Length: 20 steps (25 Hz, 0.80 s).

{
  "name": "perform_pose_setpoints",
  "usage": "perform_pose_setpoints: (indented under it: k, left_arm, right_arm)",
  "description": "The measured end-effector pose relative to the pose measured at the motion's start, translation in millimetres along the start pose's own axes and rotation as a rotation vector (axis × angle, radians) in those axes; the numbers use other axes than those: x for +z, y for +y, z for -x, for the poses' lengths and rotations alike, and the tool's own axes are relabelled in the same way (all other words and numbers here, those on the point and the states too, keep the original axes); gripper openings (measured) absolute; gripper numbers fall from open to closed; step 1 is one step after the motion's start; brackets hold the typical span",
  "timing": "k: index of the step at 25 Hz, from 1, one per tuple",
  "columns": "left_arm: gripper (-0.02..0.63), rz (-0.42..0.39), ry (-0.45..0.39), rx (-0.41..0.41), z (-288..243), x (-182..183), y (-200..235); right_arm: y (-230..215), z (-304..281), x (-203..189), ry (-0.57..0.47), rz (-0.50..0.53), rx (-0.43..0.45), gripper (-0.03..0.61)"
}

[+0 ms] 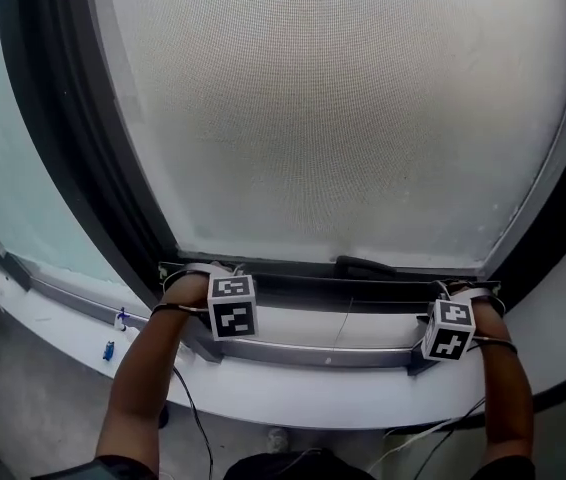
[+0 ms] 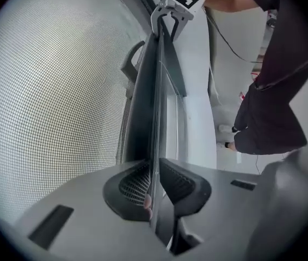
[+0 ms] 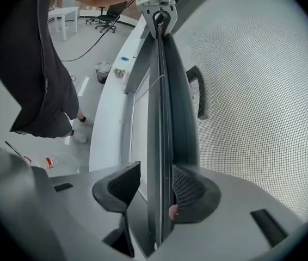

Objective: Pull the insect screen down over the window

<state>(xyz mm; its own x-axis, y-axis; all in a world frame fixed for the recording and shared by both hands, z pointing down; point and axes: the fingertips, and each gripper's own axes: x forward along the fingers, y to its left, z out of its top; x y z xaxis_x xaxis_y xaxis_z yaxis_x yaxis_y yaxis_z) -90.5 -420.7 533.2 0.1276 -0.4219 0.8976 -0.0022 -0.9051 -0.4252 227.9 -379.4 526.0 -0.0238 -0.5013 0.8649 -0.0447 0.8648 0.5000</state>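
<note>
The grey mesh insect screen (image 1: 343, 108) covers the window down to near the sill. Its dark bottom bar (image 1: 363, 290) has a small handle (image 1: 363, 266) at mid-length. My left gripper (image 1: 198, 273) is at the bar's left end. In the left gripper view the bar (image 2: 154, 91) runs between the jaws, and the left gripper (image 2: 155, 192) is shut on it, both pads pressing. My right gripper (image 1: 463, 290) is at the right end. There the bar (image 3: 162, 102) stands between the right gripper's (image 3: 156, 192) jaws. One pad touches it and a thin gap shows at the other.
A white curved sill (image 1: 293, 388) runs under the bar, with a small blue item (image 1: 109, 349) on its left part. The dark window frame (image 1: 73, 148) borders the screen. Cables hang from both grippers. A person's dark clothing (image 3: 39, 80) and grey floor lie behind.
</note>
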Motion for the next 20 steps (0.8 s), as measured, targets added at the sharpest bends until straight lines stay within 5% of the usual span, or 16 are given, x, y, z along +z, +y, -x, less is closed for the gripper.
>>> perform_pose_setpoints:
  k: [12,20]
  left_arm:
    - [0.051,-0.004,0.044,0.008,-17.9,-1.4,-8.0]
    - [0.051,0.006,0.028,0.088,-18.0,-1.8,-4.5]
  right_arm:
    - [7.5,-16.2,-1.2,-0.014,-0.017,0.003,0.179]
    - [4.8,-19.0,-4.7,-0.018,-0.021,-0.073,0.178]
